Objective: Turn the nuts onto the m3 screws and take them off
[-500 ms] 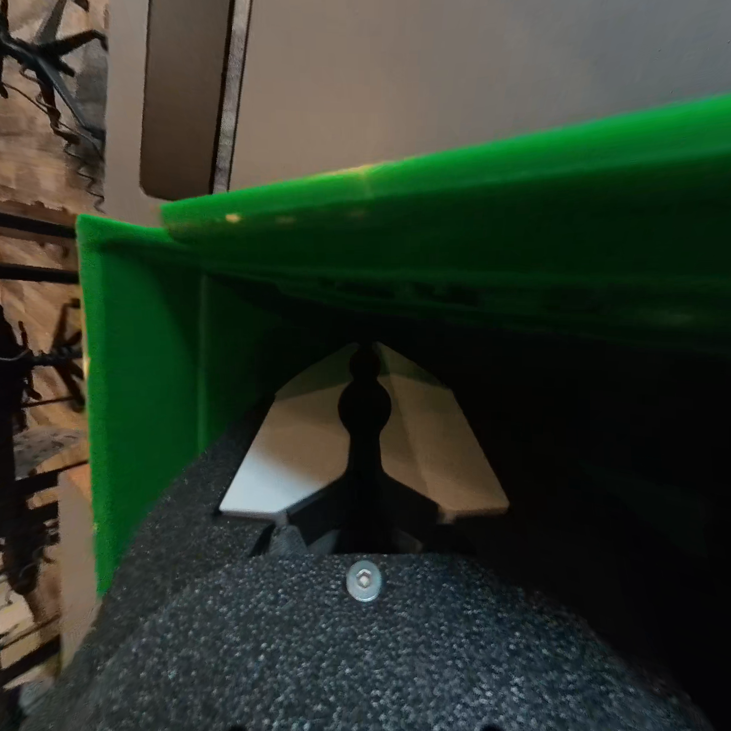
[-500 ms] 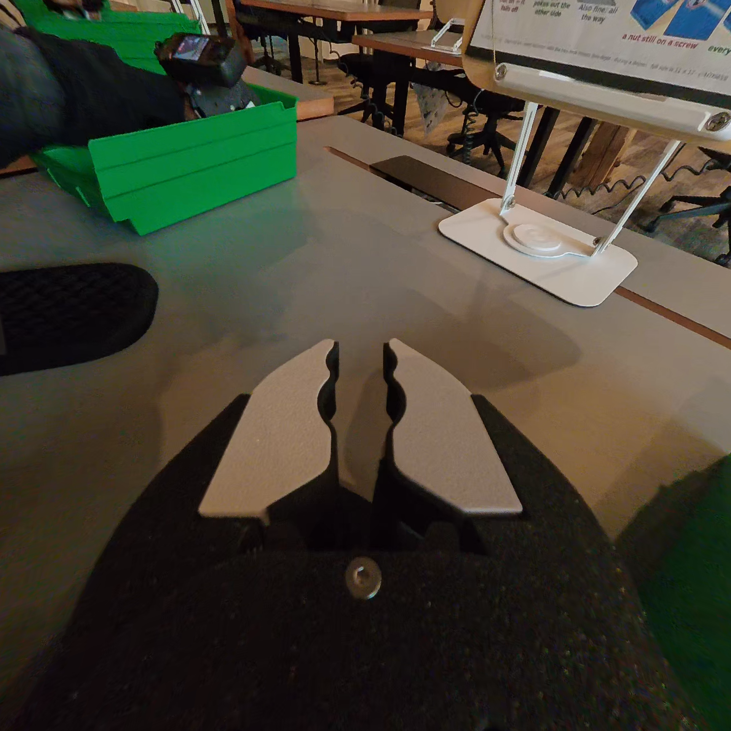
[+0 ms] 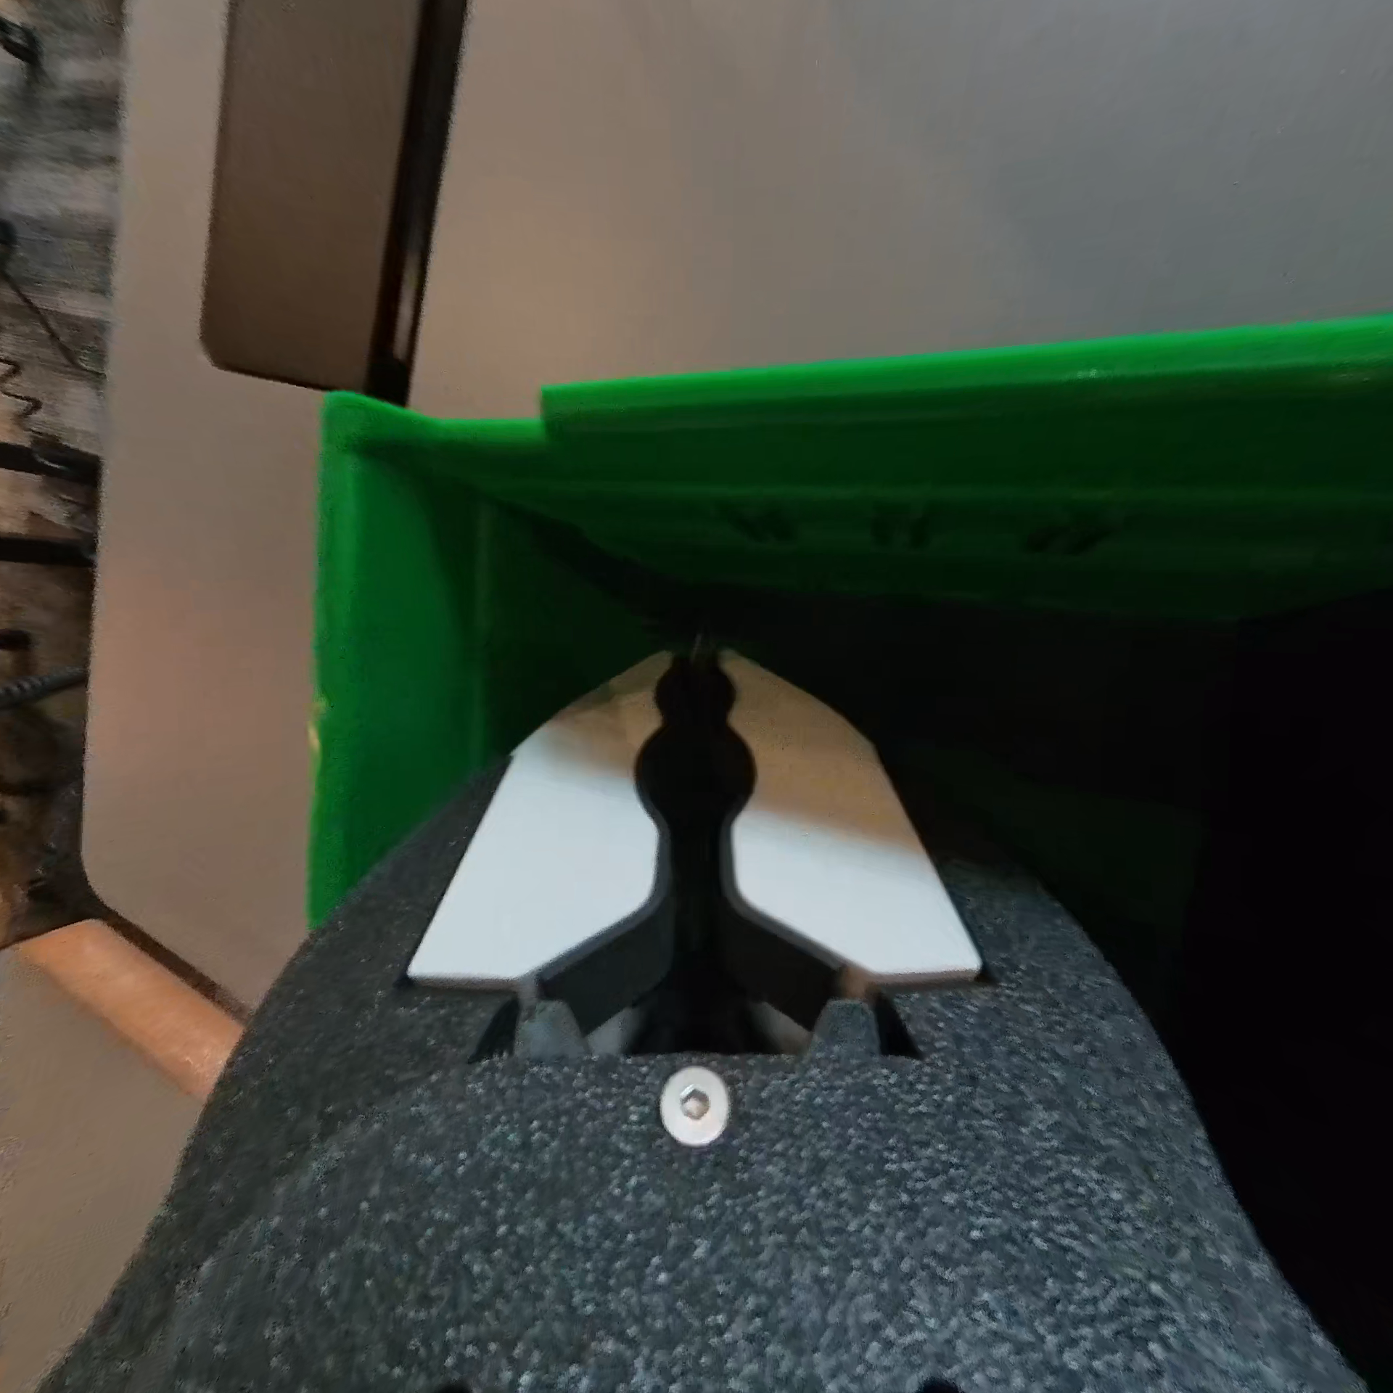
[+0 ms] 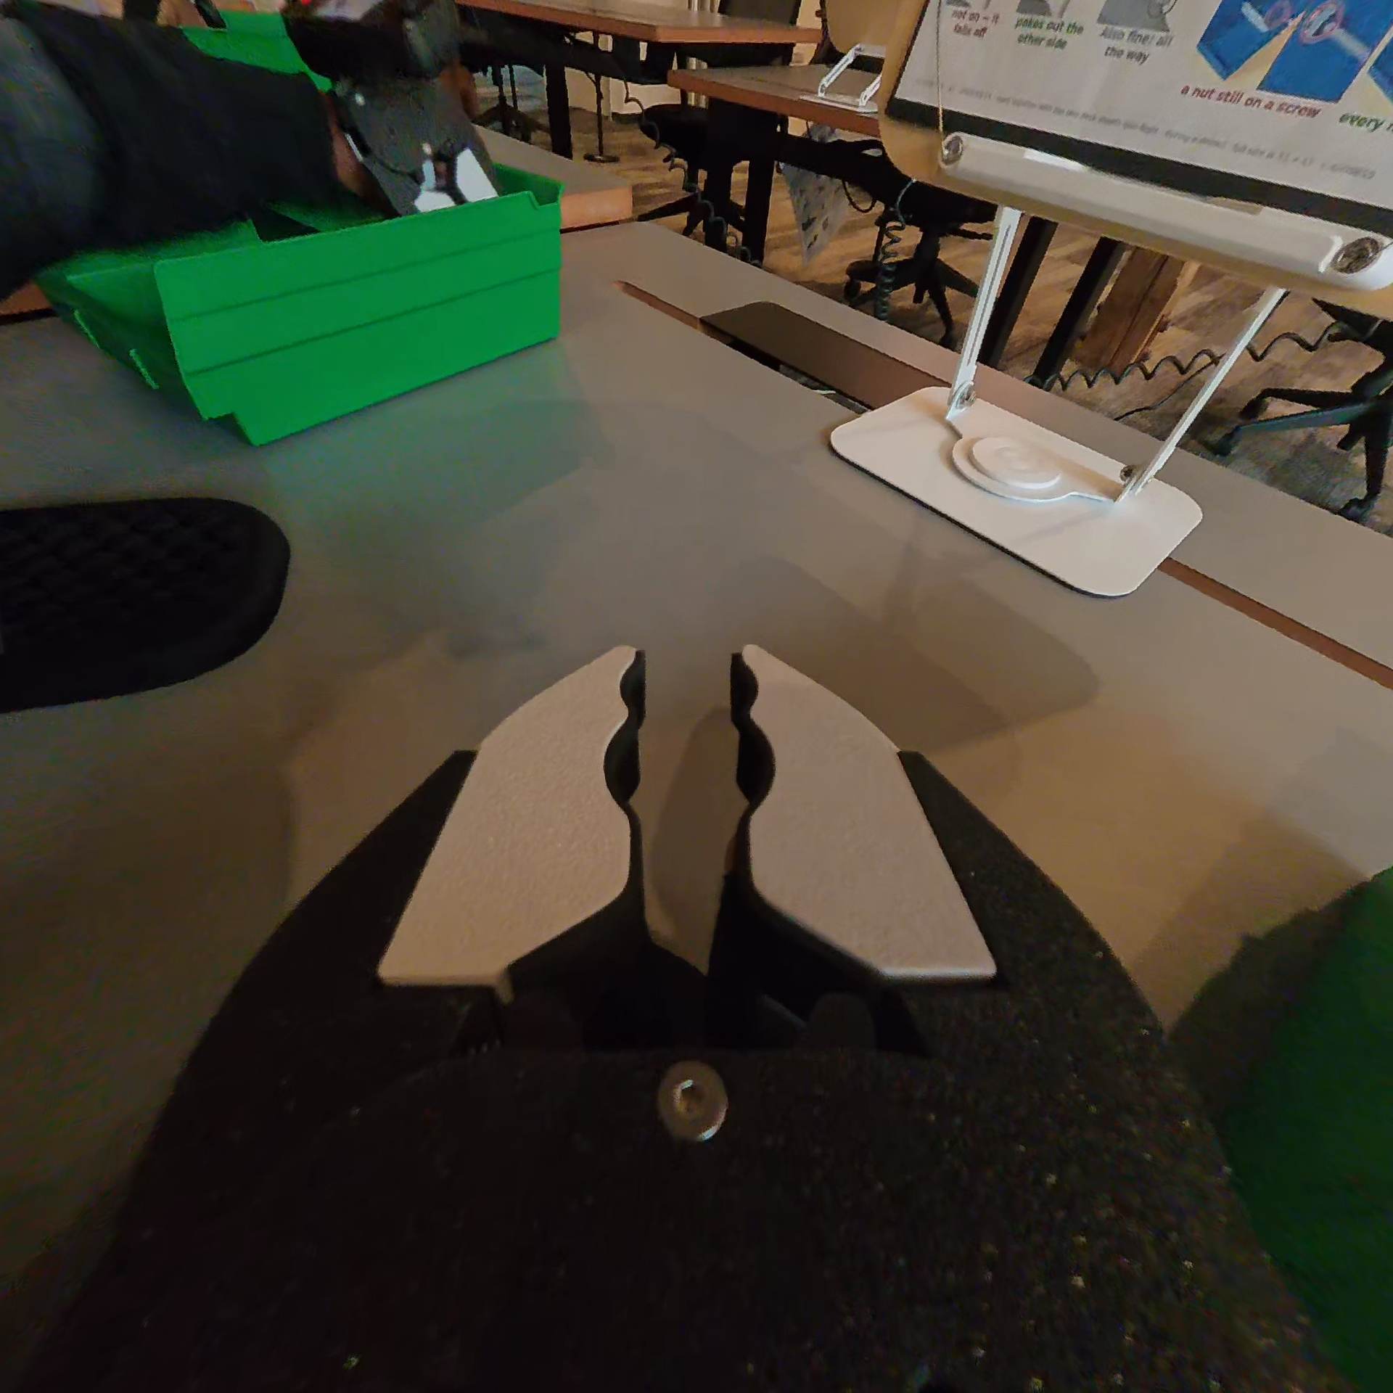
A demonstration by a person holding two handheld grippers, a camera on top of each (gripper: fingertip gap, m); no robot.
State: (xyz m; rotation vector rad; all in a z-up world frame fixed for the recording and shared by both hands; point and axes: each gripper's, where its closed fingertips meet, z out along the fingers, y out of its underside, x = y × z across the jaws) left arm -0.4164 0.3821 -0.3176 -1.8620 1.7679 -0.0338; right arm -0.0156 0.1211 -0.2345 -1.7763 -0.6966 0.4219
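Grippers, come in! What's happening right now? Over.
Left gripper inside green bin, tips nearly shut, grasp unclear. Right gripper open, bare, above table. Nothing blocking.

Office-type workroom: grey desk (image 4: 528,573), further desks (image 4: 754,83) behind, swivel chairs (image 4: 1319,407), coiled cables (image 4: 889,249), green parts bin (image 4: 362,316).

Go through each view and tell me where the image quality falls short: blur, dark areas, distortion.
Left wrist view: soft all over, green bin interior falling into near-black at right, fingertips hard to read. Right wrist view: sharper, dim warm light, soft shadows on the table, wide-angle bending at the edges, stand slightly blurred.
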